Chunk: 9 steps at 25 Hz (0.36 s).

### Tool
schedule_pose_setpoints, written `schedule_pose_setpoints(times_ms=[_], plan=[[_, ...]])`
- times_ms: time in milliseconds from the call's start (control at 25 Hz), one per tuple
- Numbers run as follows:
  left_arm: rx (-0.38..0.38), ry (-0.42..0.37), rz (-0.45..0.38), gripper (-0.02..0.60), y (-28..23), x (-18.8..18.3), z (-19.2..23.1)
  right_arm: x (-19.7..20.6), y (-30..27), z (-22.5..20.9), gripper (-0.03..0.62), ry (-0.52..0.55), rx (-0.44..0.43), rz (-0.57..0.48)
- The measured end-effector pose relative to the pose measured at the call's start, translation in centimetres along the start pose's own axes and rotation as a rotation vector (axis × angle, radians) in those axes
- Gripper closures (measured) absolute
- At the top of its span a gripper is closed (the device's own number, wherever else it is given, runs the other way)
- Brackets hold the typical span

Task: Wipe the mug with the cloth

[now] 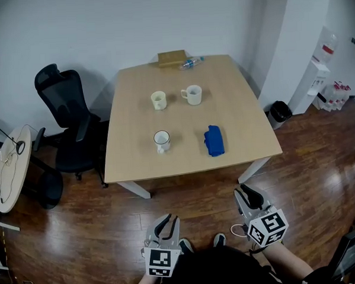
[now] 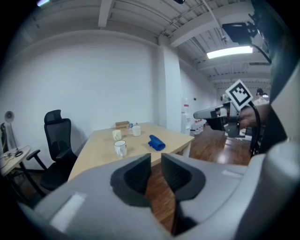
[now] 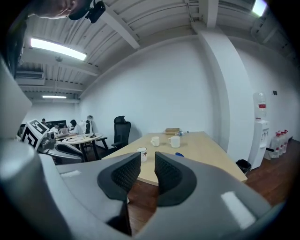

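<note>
Three mugs stand on the wooden table (image 1: 134, 111): a white mug with a dark rim (image 1: 162, 140) nearest me, a cream mug (image 1: 158, 100) and a white mug (image 1: 193, 95) farther back. The folded blue cloth (image 1: 213, 140) lies to the right of the near mug. Both grippers hang over the floor in front of the table, well short of it. My left gripper (image 1: 167, 219) has its jaws drawn to a thin slit, with nothing in them. My right gripper (image 1: 246, 191) keeps a small gap and is empty too. The left gripper view shows the near mug (image 2: 120, 147) and the cloth (image 2: 157, 143) far beyond the left gripper (image 2: 156, 157).
A cardboard box (image 1: 172, 58) and a water bottle (image 1: 191, 63) lie at the table's far edge. A black office chair (image 1: 69, 114) stands left of the table, with a round side table (image 1: 10, 168) beyond it. A black bin (image 1: 278, 111) and a water dispenser (image 1: 312, 87) stand at the right.
</note>
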State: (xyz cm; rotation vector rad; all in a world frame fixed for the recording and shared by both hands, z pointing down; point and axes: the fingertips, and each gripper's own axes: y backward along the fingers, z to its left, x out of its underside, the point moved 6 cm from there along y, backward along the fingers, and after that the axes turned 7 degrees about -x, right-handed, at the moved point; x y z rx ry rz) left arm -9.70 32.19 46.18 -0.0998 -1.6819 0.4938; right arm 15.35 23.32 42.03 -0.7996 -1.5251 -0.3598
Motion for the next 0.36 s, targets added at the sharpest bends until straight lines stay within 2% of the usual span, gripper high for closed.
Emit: schedule_pose_setpoints(times_ms=[160, 360], plan=[[0.001, 0.013, -0.017, 0.511, -0.2, -1.5, 1.0, 0.1, -0.9, 0.9, 0.497, 0.008, -0.024, -0.007], [-0.014, 0.072, -0.007, 0.511, -0.7, -1.3, 1.2, -0.4, -1.4, 1.0, 0.497, 0.06, -0.051, -0.01]])
